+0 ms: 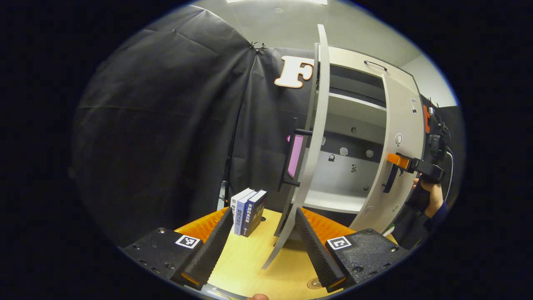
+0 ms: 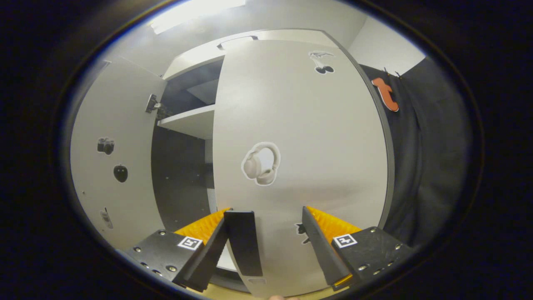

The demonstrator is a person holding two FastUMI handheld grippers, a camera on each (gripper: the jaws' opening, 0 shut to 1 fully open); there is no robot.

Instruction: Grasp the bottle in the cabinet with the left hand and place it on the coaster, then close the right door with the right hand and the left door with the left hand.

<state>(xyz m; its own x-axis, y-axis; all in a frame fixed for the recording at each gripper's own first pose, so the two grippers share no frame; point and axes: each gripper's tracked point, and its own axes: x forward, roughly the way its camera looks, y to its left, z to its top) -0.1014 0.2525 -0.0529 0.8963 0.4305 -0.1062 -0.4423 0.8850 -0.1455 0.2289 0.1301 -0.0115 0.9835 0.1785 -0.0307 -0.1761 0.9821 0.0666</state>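
In the left gripper view the left gripper point(image 1: 261, 233) hangs over the yellow table point(image 1: 250, 262) with its fingers spread apart and nothing between the pads; the edge of the left door point(image 1: 314, 146) rises just ahead of them, seen edge-on and swung wide open. A black handle point(image 1: 291, 158) sits on that door's outer face. Three books point(image 1: 248, 211) stand upright on the table, left of the door. Behind the door the cabinet point(image 1: 354, 137) shows a white shelf point(image 1: 358, 102) and a bare lower floor – the bottle and the coaster cannot be made out in either view.

Farther right, the right door point(image 1: 397, 137) stands partly open, and a hand point(image 1: 431, 193) holds the right gripper point(image 1: 399, 161) against its outer face.

In the right gripper view the right gripper point(image 2: 270, 239) has its fingers released and wide – the right door point(image 2: 300, 146) fills the space ahead, its black handle point(image 2: 245, 241) lying just inside the left finger point(image 2: 208, 246), touching or nearly so. A headphone sticker point(image 2: 261, 163) marks the door
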